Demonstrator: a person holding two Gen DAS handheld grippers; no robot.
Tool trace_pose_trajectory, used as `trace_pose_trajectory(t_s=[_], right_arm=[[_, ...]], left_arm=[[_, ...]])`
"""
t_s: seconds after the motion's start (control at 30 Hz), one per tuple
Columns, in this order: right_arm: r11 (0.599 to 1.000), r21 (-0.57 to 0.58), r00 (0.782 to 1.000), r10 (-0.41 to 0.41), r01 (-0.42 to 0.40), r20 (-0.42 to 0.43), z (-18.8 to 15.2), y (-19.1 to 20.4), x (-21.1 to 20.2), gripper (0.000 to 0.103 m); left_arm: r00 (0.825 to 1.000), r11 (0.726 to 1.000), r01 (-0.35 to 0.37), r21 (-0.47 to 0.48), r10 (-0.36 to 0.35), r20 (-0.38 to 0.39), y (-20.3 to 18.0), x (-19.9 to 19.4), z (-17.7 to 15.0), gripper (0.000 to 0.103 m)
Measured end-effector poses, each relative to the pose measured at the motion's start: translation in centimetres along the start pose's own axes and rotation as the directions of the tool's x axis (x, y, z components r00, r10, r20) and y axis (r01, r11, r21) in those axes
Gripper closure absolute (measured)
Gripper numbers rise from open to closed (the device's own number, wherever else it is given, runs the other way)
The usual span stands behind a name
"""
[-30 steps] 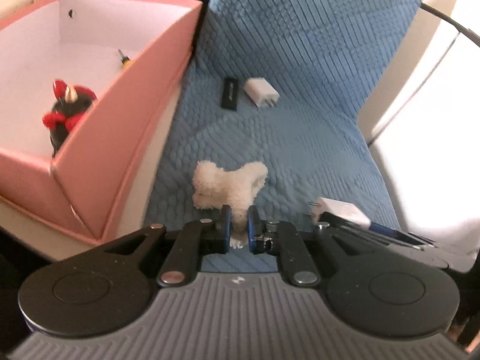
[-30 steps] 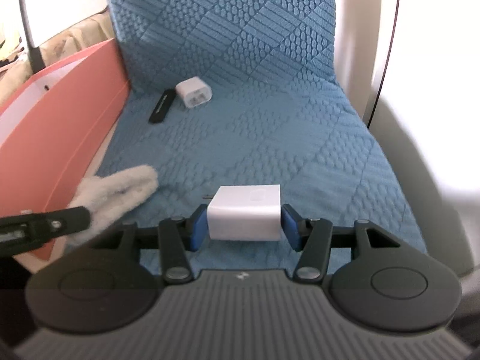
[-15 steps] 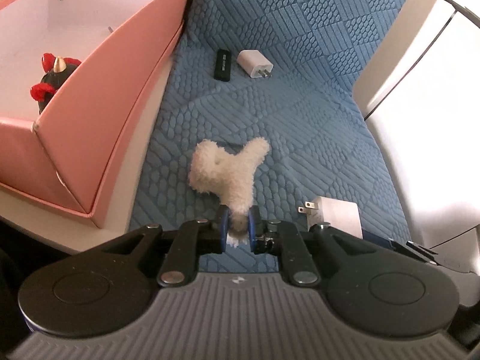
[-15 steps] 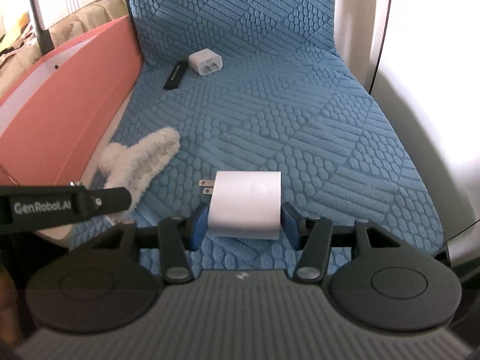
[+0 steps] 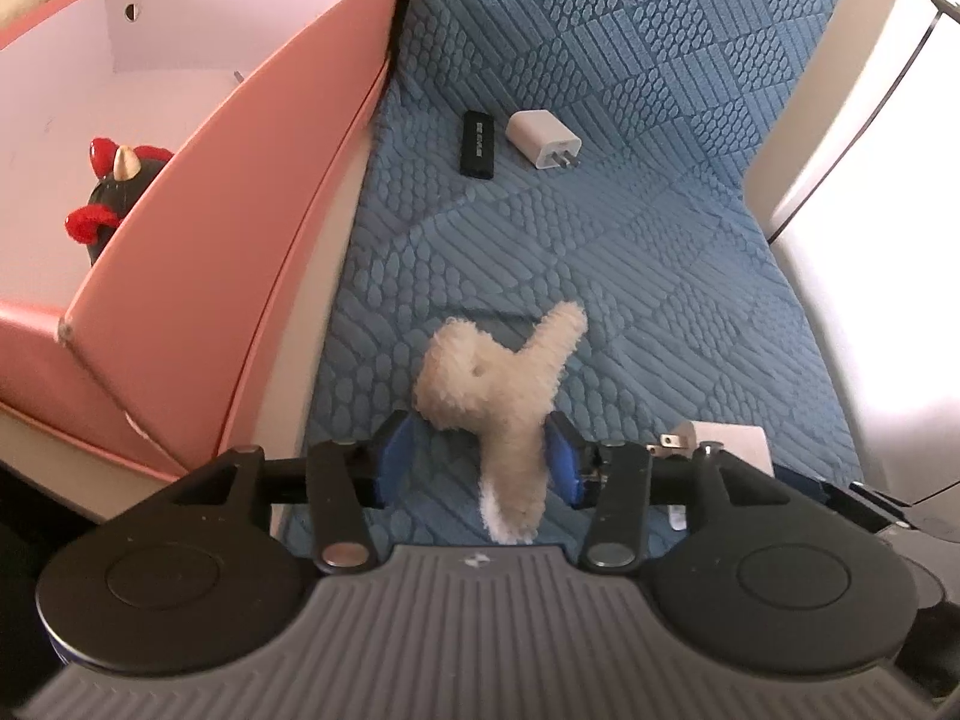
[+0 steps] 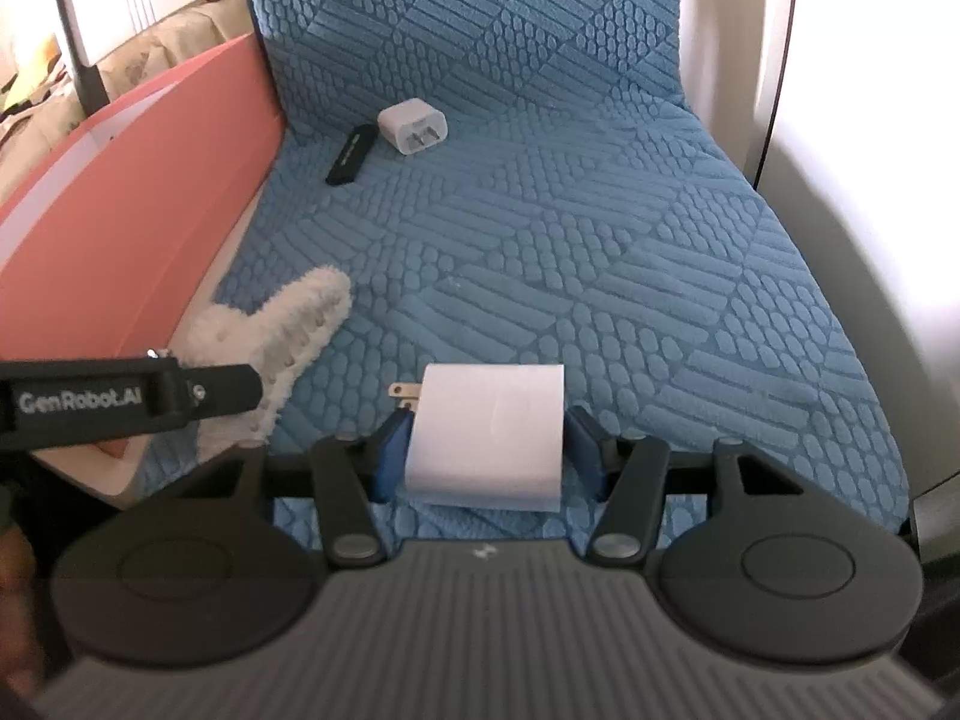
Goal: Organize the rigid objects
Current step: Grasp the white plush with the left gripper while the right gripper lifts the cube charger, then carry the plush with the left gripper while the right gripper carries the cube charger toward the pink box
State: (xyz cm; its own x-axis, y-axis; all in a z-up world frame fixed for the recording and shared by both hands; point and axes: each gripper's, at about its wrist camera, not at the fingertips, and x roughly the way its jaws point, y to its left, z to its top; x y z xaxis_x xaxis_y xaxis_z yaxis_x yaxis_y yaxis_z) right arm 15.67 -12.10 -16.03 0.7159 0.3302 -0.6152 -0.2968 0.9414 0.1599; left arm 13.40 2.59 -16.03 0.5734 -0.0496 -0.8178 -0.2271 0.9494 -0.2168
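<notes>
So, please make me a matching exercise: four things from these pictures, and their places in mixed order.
1 fluffy cream toy
2 black stick
3 red-and-black toy
4 large white charger

A inside the pink box
B between the pads of the right hand-held gripper
C on the blue mat beside the small white charger
D between the parted pads of the left hand-held gripper

Pairs: 1-D, 2-C, 3-A, 4-B. The left jaws have just been opening, the toy between them.

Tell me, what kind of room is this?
Probably a home, perhaps a living room. A quilted blue cover drapes what looks like a seat, a pink storage box with a toy inside stands beside it, and chargers and a plush toy lie about.
</notes>
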Motion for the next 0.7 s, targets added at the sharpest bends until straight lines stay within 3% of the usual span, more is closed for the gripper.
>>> trace_pose_trajectory(t_s=[0.33,0.7], right_arm=[[0.998,-0.046,0.999,-0.029,0.03,0.027,0.1,0.1,0.3,0.049],[0.997,-0.081,1.0,-0.017,0.018,0.011,0.3,0.2,1.3,0.049]], left_arm=[[1.0,0.995,-0.024,0.095,0.023,0.015,-0.8,1.4,0.3,0.048],[0.998,0.998,-0.011,0.068,0.007,0.062,-0.6,1.8,1.0,0.054]])
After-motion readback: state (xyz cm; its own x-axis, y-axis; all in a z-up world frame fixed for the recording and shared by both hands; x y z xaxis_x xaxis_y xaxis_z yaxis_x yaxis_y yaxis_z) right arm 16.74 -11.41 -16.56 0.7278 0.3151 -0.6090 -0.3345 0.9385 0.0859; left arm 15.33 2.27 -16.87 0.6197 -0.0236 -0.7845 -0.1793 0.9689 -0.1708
